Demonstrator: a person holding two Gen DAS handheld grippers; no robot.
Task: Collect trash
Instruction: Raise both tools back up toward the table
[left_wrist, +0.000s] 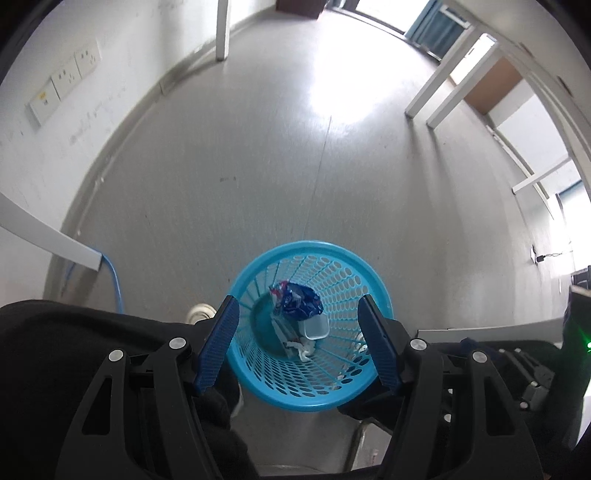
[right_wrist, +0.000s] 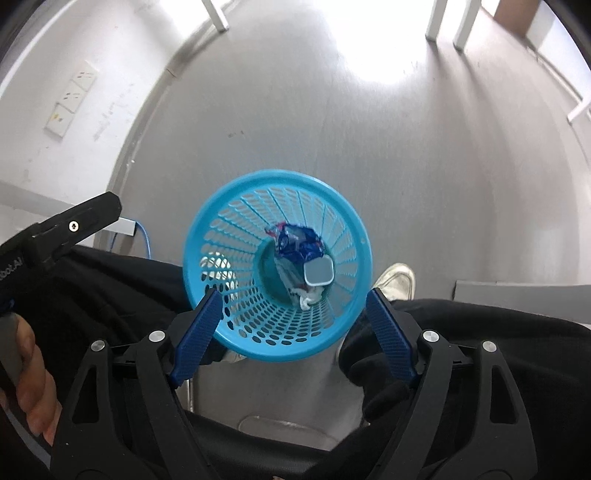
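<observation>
A blue perforated waste basket (left_wrist: 258, 273) stands on the grey floor, seen from above; it also shows in the right wrist view (right_wrist: 207, 221). Inside lie a crumpled blue wrapper (left_wrist: 301, 301) (right_wrist: 299, 242), a small clear plastic cup (left_wrist: 316, 326) (right_wrist: 318, 274) and white crumpled paper (left_wrist: 304, 349) (right_wrist: 308, 299). My left gripper (left_wrist: 297, 304) is open and empty above the basket. My right gripper (right_wrist: 293, 295) is open and empty above the basket's near rim. The left gripper's body (right_wrist: 62, 229) shows at the left of the right wrist view.
The person's black-trousered legs and white shoes (right_wrist: 397, 278) flank the basket. A wall with sockets (left_wrist: 62, 79) is at the left, with a blue cable (left_wrist: 114, 284) below. White table legs (left_wrist: 436, 92) stand at the back right. A metal chair edge (right_wrist: 280, 424) lies below.
</observation>
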